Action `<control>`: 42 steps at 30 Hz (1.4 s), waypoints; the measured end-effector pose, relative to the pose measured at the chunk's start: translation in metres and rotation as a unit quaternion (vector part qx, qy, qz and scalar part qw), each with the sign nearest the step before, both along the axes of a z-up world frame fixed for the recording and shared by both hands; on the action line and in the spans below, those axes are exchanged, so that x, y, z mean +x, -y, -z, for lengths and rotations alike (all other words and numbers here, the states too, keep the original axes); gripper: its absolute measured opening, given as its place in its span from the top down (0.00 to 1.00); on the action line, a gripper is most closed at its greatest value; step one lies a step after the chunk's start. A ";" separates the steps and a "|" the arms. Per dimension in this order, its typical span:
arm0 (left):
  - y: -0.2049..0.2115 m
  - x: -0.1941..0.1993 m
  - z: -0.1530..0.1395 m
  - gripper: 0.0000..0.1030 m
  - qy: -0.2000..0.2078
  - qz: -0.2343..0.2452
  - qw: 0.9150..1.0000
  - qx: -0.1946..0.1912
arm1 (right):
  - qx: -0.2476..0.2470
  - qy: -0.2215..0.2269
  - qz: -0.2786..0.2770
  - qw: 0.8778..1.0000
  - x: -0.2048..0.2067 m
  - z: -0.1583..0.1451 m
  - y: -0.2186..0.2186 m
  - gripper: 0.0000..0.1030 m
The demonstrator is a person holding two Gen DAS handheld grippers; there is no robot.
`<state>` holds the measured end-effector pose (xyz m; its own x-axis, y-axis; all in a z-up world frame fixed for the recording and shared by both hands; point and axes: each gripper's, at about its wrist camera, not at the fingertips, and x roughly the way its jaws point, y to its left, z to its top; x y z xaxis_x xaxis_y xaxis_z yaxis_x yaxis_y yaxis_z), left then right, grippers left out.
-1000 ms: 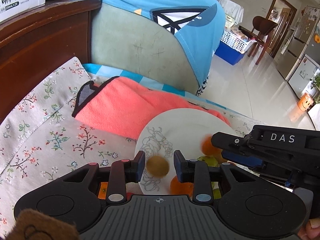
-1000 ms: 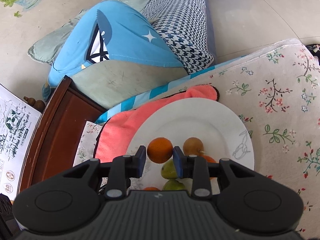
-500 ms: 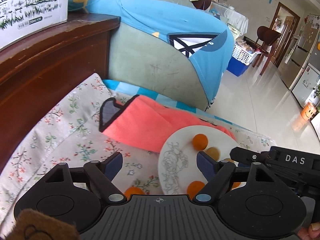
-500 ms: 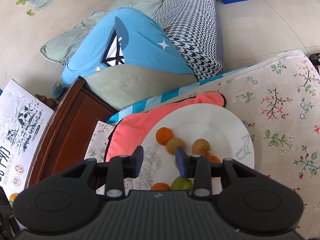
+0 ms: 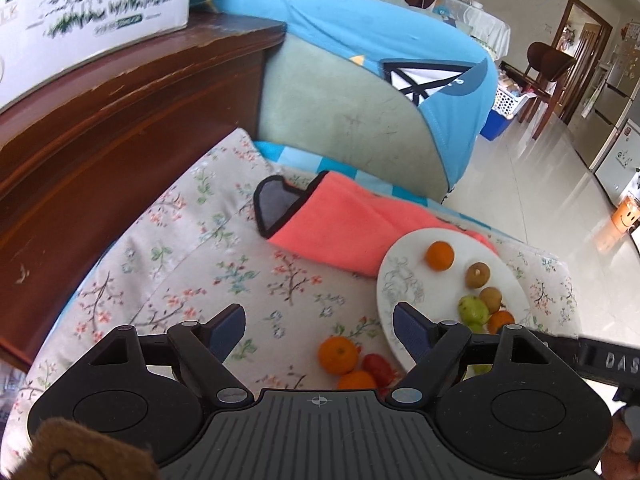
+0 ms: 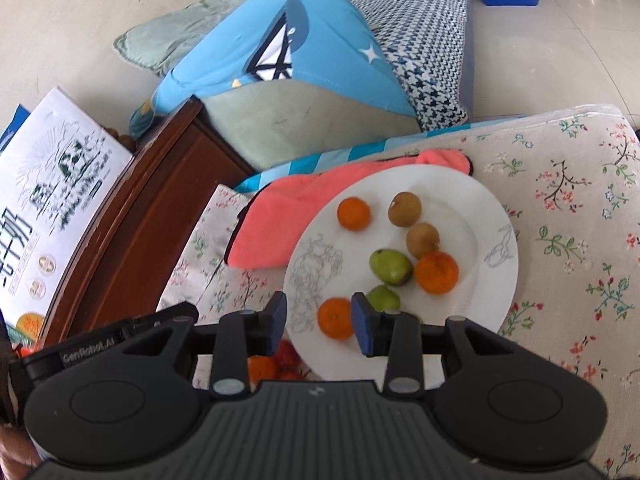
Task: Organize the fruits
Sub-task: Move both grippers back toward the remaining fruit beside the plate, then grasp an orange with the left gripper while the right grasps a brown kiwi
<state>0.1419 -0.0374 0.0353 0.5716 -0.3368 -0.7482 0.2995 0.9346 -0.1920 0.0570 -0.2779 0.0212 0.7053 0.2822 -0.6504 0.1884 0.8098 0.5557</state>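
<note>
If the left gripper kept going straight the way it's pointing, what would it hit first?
Probably the floral cloth: the left gripper is open, with bare cloth ahead between its fingers. The loose orange and white plate sit right of that line; depth is uncertain.

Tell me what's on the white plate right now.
On the plate: three oranges, two brown kiwis and two green pears. The nearer pear is partly hidden behind the right tongs, as is the plate's near rim.

Floral bedcover [image 5: 192, 280]: pink towel [image 5: 352, 228], white plate [image 6: 472, 216], loose oranges [image 5: 337, 355] & tomato [image 5: 378, 365].
</note>
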 end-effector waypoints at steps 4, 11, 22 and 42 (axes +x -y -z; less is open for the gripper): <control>-0.013 0.001 0.003 0.20 -0.014 -0.008 1.000 -0.005 | -0.010 -0.005 -0.023 1.000 -0.012 0.001 -0.013 0.64; -0.022 0.005 0.015 0.20 -0.021 -0.020 0.999 0.017 | -0.030 -0.014 -0.051 0.998 -0.030 0.009 -0.038 0.64; -0.010 0.020 0.039 0.20 -0.056 -0.049 0.997 0.014 | -0.129 -0.011 -0.135 0.982 -0.031 0.022 -0.087 0.62; 0.019 0.031 0.062 0.24 -0.075 -0.107 0.991 0.005 | -0.180 -0.019 -0.165 0.970 -0.022 0.040 -0.105 0.61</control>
